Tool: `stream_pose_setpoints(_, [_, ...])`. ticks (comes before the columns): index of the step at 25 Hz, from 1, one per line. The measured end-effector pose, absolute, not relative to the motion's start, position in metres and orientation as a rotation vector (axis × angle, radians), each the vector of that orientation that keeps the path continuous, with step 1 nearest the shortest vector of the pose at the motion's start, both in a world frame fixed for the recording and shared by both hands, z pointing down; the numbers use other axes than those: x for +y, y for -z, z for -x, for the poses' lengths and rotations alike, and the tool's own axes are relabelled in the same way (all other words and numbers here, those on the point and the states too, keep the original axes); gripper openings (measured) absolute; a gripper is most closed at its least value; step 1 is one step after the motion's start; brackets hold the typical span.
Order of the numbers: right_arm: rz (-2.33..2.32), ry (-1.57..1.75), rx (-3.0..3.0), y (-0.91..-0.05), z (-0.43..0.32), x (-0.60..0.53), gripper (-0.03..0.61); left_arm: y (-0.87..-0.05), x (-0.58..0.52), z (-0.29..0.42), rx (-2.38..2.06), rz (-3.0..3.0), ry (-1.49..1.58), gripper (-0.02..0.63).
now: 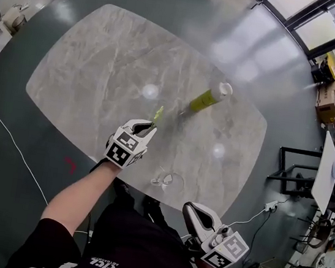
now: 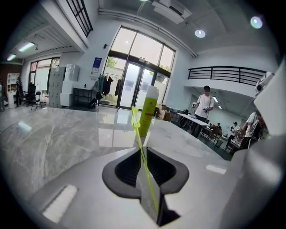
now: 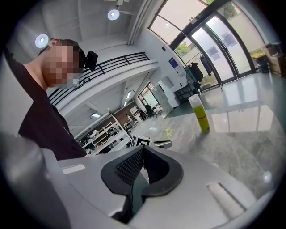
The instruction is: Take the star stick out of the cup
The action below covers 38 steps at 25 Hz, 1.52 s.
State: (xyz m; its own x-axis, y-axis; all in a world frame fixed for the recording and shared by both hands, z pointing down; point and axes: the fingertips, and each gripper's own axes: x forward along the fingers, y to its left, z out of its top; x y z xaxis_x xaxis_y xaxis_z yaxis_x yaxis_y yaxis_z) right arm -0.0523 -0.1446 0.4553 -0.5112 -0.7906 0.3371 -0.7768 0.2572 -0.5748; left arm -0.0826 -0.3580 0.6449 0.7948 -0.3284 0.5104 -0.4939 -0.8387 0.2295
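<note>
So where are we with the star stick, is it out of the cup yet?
Done: the star stick is out of the cup, which stands apart, farther across the table. In hand: the left tongs pinch the stick above the table. Left: probably just setting it down and letting go. The right tongs hang empty and shut.

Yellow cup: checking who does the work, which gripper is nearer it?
Left. The left gripper, shut on the star stick, is over the table short of the yellow cup; the right gripper hangs beyond the table's near edge.
</note>
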Motion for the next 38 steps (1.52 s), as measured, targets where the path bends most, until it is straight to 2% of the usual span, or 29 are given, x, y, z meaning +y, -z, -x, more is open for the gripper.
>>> stream_pose_setpoints(7, [1.585,1.152,2.446,-0.462,0.048,-0.123,0.014,-0.673,-0.369,0.087,-0.659,-2.564,-0.66,0.044])
stream_pose_setpoints(14, [1.568,1.134,2.469,-0.465,0.042,-0.11,0.014,-0.663,-0.363,0.09,-0.697,-2.573,-0.626,0.044])
stream_pose_setpoints(25, [1.381,0.943,2.588,-0.435,0.038,-0.123,0.014,-0.557,-0.313,0.106,-0.777,-2.66,-0.472,0.041])
stream_pose_setpoints(29, [1.295,0.878,2.647,-0.423,0.039,-0.131,0.014,-0.524,-0.288,0.114,-0.825,-2.677,-0.458,0.014])
stream_pose_setpoints(38, [1.117,0.765,2.736,-0.402,0.048,-0.153,0.014,-0.461,-0.255,0.141,-0.943,-2.713,-0.399,0.003])
